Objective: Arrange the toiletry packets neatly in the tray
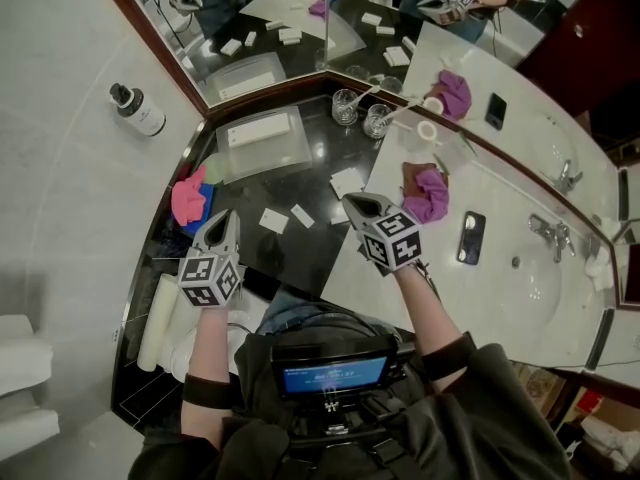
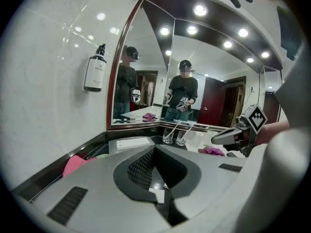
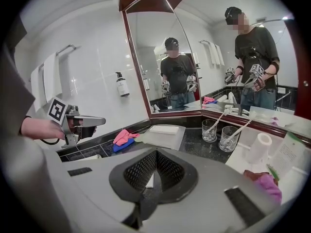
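Observation:
A clear tray [image 1: 250, 158] lies on the black counter's far corner with one long white packet [image 1: 258, 130] in it. Three white packets lie loose on the black top: one [image 1: 273, 220] in the middle, one [image 1: 302, 215] beside it, and a bigger one [image 1: 347, 181] at the right. My left gripper [image 1: 229, 215] hovers left of them, jaws shut, nothing seen at its tips. My right gripper [image 1: 352, 201] hangs shut, empty, just right of them. Through the gap behind the left gripper's [image 2: 154, 148] jaws a white packet [image 2: 156, 194] shows. Another packet [image 3: 150, 181] shows below the right gripper [image 3: 156, 151].
Two glasses [image 1: 346, 106] [image 1: 377, 120] holding toothbrushes stand behind the tray. A pink cloth [image 1: 188, 196] lies at the left edge, rolled towels [image 1: 160, 318] nearer me. On the white top: a purple cloth [image 1: 430, 193], a phone [image 1: 470, 236], a paper roll [image 1: 428, 130], the basin [image 1: 530, 288].

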The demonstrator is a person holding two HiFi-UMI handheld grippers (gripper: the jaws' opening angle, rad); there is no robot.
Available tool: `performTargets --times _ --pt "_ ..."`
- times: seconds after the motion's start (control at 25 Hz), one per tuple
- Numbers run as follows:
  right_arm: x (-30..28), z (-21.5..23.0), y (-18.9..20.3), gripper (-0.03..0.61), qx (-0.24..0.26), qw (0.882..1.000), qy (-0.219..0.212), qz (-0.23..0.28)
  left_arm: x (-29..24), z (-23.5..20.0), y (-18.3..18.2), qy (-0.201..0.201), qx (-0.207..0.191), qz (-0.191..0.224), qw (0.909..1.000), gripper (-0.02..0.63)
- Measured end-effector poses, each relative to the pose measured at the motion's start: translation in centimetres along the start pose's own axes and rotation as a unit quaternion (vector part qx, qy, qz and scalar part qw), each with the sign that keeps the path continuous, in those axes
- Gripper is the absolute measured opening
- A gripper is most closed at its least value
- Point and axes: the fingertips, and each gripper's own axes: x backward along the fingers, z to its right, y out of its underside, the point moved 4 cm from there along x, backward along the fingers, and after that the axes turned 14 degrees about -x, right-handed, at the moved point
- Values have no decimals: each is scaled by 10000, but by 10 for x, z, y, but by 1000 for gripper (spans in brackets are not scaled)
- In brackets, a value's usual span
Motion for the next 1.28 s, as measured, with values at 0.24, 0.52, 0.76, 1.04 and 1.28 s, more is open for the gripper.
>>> performTargets --times 0.24,0.52,0.76,1.04,1.28 --pt "-3 -1 3 5 1 10000 17 -24 -4 5 2 122 -190 -54 9997 0" --pt "-19 -9 0 5 108 9999 -21 -67 -8 -2 7 286 -271 -129 9991 0" --pt "-54 -21 -18 31 733 9971 -76 -177 -21 -18 12 487 -439 -249 9975 0" --pt "-99 -33 -53 46 1707 9842 -25 -459 -41 -38 7 646 -515 -265 9962 0" --pt "-149 -27 -72 86 2571 9634 26 -756 -61 -53 11 670 -495 -323 9960 0"
